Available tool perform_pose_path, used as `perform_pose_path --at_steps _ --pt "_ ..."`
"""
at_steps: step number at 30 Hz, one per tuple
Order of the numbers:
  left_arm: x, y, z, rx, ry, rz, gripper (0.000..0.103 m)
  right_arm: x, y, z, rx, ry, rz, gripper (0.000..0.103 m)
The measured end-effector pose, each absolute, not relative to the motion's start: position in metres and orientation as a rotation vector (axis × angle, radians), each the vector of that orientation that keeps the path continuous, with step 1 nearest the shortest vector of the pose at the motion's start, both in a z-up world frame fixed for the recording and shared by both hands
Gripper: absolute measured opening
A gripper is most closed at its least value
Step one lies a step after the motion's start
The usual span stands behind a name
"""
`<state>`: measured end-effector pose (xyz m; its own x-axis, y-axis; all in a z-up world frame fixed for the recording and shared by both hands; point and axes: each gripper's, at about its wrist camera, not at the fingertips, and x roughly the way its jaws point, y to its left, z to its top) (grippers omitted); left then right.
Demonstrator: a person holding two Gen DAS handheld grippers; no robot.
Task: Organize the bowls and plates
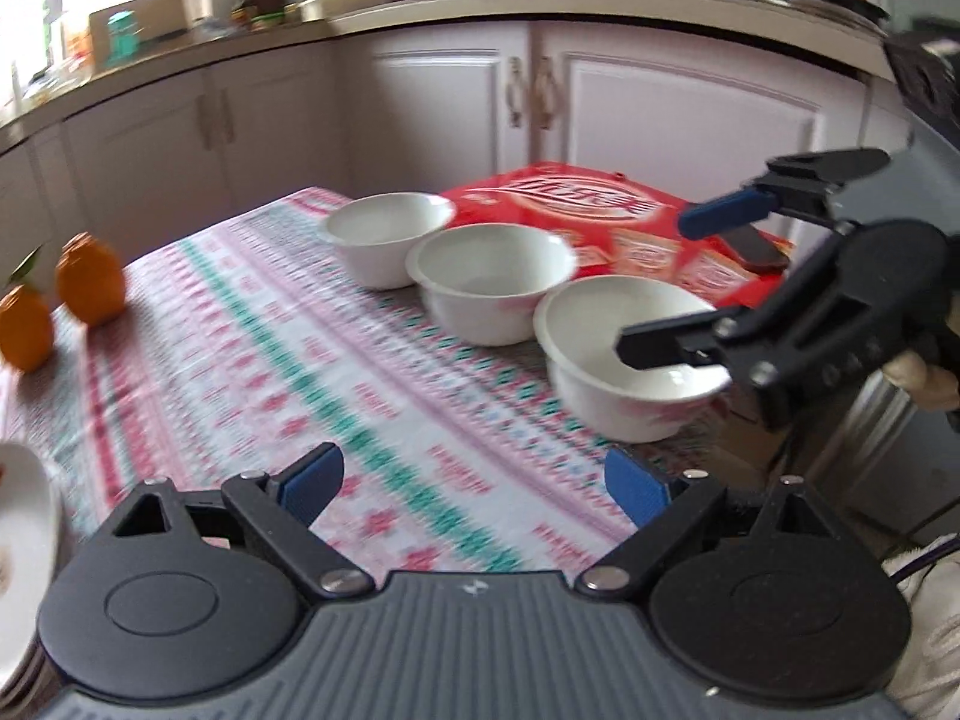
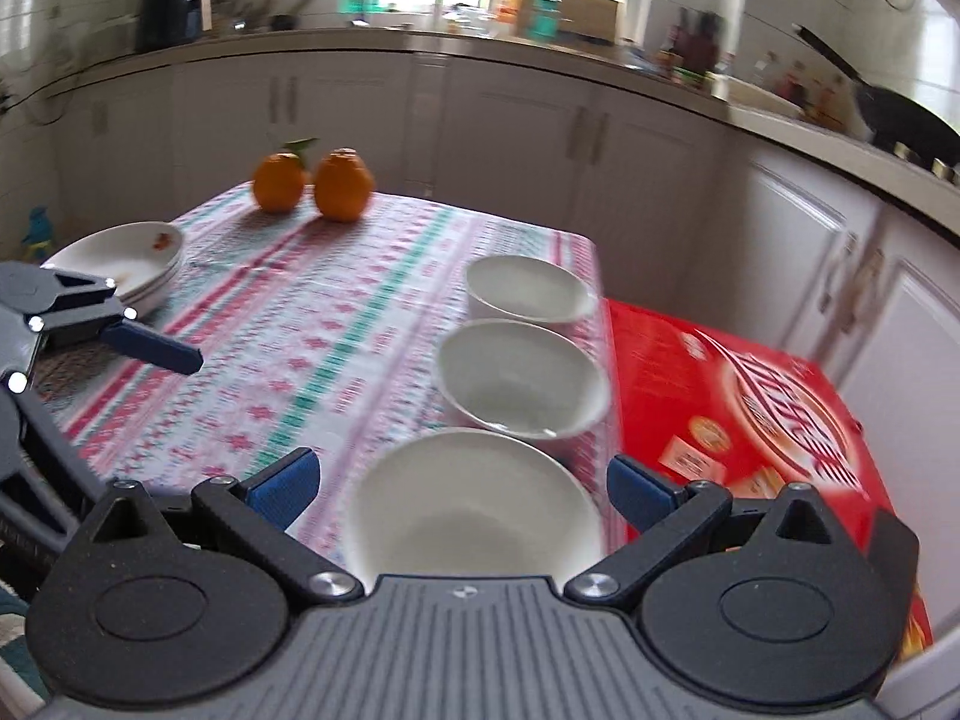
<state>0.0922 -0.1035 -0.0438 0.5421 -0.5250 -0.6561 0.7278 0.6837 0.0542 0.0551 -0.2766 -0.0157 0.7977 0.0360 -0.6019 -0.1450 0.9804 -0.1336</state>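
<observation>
Three white bowls stand in a row on the patterned tablecloth: a near bowl, a middle bowl and a far bowl. My right gripper is open, its fingers on either side of the near bowl. In the left wrist view the right gripper hovers over that bowl. My left gripper is open and empty above the cloth. A stack of white plates sits at the table's left edge, also at the left wrist view's edge.
Two oranges sit at the table's far corner. A red box lies right beside the bowls. White kitchen cabinets and a cluttered counter stand behind the table.
</observation>
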Motion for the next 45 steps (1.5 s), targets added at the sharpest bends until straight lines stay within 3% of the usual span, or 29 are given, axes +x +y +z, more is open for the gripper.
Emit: perform_pose_path --at_steps 13,19,25,32,45 --pt "0.082 -0.158 -0.060 0.372 0.609 -0.913 0.093 0.065 -0.318 -0.040 -0.017 0.734 0.134 0.102" --pt "0.083 -0.163 -0.062 0.350 0.615 -0.924 0.089 0.074 -0.326 -0.039 -0.019 0.751 0.156 0.096" --pt "0.081 -0.166 -0.063 0.347 0.620 -0.933 0.080 0.084 -0.344 -0.037 0.050 0.784 0.205 0.083" --pt "0.082 -0.166 -0.064 0.333 0.626 -0.935 0.079 0.090 -0.347 -0.041 0.069 0.821 0.254 0.071" --pt "0.083 -0.166 -0.066 0.323 0.630 -0.942 0.079 0.098 -0.346 -0.042 0.078 0.848 0.302 0.067"
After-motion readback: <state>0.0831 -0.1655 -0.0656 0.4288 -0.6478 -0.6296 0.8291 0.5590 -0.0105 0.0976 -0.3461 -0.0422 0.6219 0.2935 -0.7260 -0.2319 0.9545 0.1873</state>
